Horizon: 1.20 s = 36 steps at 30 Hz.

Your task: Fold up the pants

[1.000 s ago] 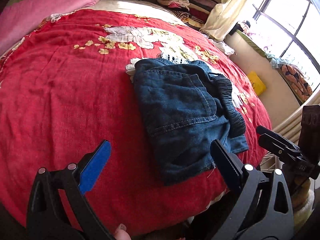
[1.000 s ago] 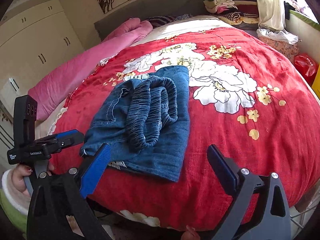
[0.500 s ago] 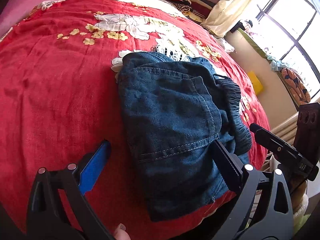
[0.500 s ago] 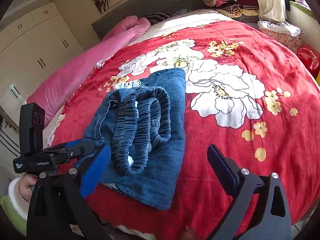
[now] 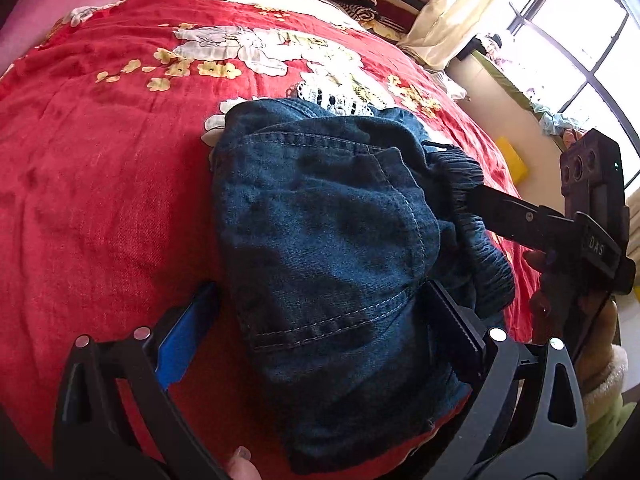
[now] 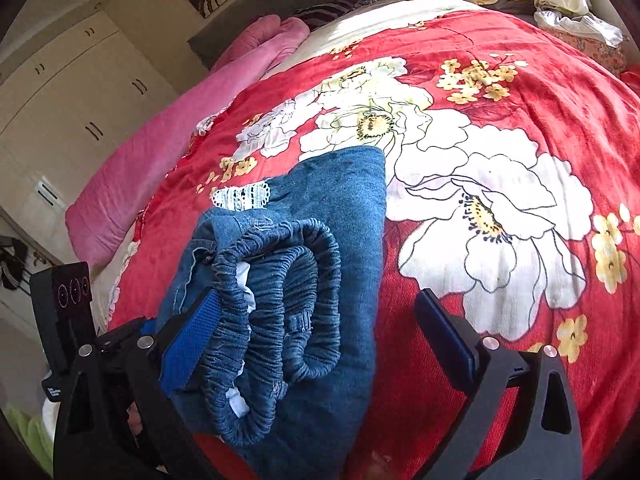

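One folded pants bundle between two spread tongs, red bedspread.

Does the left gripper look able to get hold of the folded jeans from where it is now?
Probably yes: the left gripper is open with the folded jeans already lying between its fingers on the red bedspread, nothing blocking.

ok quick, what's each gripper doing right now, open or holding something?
Left gripper: open, jaws straddling the folded denim pants, not clamped.
Right gripper: open, jaws straddling the pants' elastic waistband, not clamped.
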Available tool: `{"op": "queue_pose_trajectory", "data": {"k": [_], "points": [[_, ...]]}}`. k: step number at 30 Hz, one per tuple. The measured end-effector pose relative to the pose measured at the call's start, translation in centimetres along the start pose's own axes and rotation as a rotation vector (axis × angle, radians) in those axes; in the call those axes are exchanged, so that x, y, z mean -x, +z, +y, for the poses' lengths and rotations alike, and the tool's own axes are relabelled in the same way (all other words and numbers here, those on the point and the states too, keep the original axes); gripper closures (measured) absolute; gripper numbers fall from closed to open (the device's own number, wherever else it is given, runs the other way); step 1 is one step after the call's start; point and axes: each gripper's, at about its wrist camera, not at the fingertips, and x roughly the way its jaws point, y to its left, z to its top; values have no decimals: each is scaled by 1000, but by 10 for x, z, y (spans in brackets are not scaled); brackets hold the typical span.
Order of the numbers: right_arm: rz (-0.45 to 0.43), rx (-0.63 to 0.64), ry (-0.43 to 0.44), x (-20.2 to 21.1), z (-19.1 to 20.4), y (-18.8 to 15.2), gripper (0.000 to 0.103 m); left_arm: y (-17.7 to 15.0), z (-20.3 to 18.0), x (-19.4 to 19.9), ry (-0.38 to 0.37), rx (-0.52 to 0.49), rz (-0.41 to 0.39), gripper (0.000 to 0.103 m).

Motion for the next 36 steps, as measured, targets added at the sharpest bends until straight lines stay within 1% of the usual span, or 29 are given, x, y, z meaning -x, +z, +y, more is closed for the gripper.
{"op": "queue_pose_trajectory", "data": {"k": [2, 6, 9, 11, 14, 19, 22, 23, 26, 27, 29, 30, 32, 33, 35, 36], "points": [[7, -9, 21, -5, -2, 5, 6, 1, 0, -2, -2, -2, 0, 10], [23, -63, 118, -10, -10, 12, 6, 1, -1, -3, -8, -6, -1, 10], [-7, -83, 151, -3, -16, 17, 6, 1, 0, -3, -10, -10, -2, 10], [8, -101, 181, -5, -19, 19, 6, 1, -1, -3, -12, -13, -2, 10], [42, -94, 160, -16, -20, 20, 6, 2, -2, -5, -14, -15, -3, 10], [48, -108, 204, -26, -20, 24, 5, 3, -6, -7, -22, -21, -1, 10], [54, -91, 227, -31, -14, 24, 8, 4, -8, -9, -25, -26, -1, 10], [59, -78, 217, -32, -11, 24, 16, 4, -9, -9, -27, -27, -2, 10], [52, -55, 189, -32, -7, 21, 33, 4, -11, -10, -28, -29, -2, 10], [43, -52, 186, -31, -7, 20, 37, 4, -11, -10, -30, -29, -1, 10], [21, -51, 185, -26, -8, 17, 51, 3, -13, -9, -30, -37, -4, 10], [10, -49, 183, -24, -8, 16, 53, 3, -14, -9, -27, -42, -3, 10], [-6, -42, 178, -21, -8, 14, 60, 3, -16, -9, -25, -48, -4, 14], [-13, -37, 173, -20, -7, 13, 61, 3, -17, -9, -26, -52, -2, 21], [-25, -25, 168, -15, -7, 12, 64, 3, -20, -7, -22, -68, 2, 28], [-30, -19, 164, -14, -5, 12, 64, 3, -21, -6, -19, -76, 1, 35]]}}
